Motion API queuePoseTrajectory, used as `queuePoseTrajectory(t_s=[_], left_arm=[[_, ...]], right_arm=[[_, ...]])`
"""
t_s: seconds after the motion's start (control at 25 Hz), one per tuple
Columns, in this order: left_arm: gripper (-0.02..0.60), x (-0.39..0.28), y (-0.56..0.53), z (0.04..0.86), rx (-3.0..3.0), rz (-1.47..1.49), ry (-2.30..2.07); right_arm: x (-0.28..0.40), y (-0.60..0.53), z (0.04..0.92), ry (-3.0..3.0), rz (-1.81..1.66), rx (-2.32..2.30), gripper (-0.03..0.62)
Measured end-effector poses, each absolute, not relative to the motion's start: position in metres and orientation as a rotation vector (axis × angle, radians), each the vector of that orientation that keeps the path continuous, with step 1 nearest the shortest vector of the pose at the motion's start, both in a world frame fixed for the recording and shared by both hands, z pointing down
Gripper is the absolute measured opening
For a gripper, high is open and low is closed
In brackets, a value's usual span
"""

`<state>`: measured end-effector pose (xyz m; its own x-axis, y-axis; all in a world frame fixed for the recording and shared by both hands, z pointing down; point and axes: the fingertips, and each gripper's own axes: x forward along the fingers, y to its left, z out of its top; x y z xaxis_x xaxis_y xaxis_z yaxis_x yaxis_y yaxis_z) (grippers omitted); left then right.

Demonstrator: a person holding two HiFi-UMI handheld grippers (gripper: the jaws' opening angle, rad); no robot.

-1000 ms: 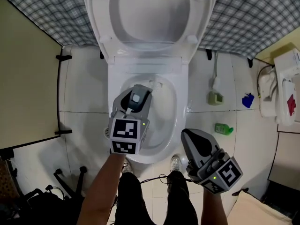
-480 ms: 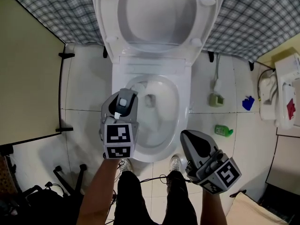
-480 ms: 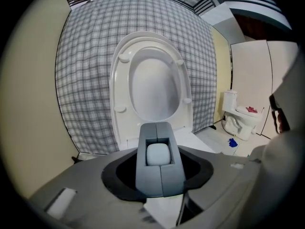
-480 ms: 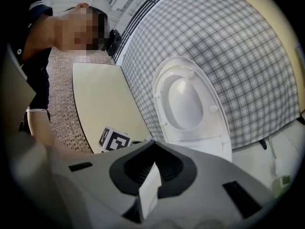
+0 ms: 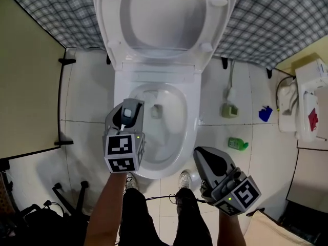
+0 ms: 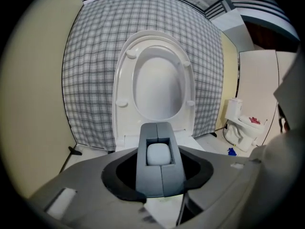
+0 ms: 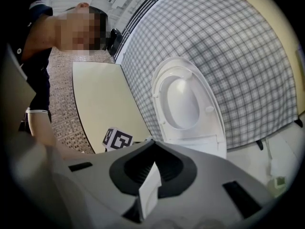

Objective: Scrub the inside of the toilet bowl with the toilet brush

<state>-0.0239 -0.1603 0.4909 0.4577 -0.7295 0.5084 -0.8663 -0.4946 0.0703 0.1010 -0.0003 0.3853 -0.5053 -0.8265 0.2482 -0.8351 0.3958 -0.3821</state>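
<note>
Tool [image 5: 131,106] at bowl [image 5: 191,121]: head view only

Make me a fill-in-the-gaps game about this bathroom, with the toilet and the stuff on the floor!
1. The white plastic toilet seat is flipped ___.
2. The small plastic bottle lying on the white tiled floor is coloured ___.
3. The left hand-held gripper is over the white toilet ___.
Missing words: up; green; bowl.
</note>
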Motion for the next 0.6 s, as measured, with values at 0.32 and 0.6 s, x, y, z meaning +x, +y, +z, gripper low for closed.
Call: queuePoseTrajectory(t_s=[0.32,0.6], left_arm=[[0.189,0.018,-0.156,0.504,2.379,0.506,-1.237],[0.189,0.035,-0.146,0.499,2.373,0.453,-1.161]], right_arm=[[0.13,0.009,0.377,-2.563,0.7,1.618,0.0],[0.132,0.011,0.378,-2.566,0.706,1.646,0.0]])
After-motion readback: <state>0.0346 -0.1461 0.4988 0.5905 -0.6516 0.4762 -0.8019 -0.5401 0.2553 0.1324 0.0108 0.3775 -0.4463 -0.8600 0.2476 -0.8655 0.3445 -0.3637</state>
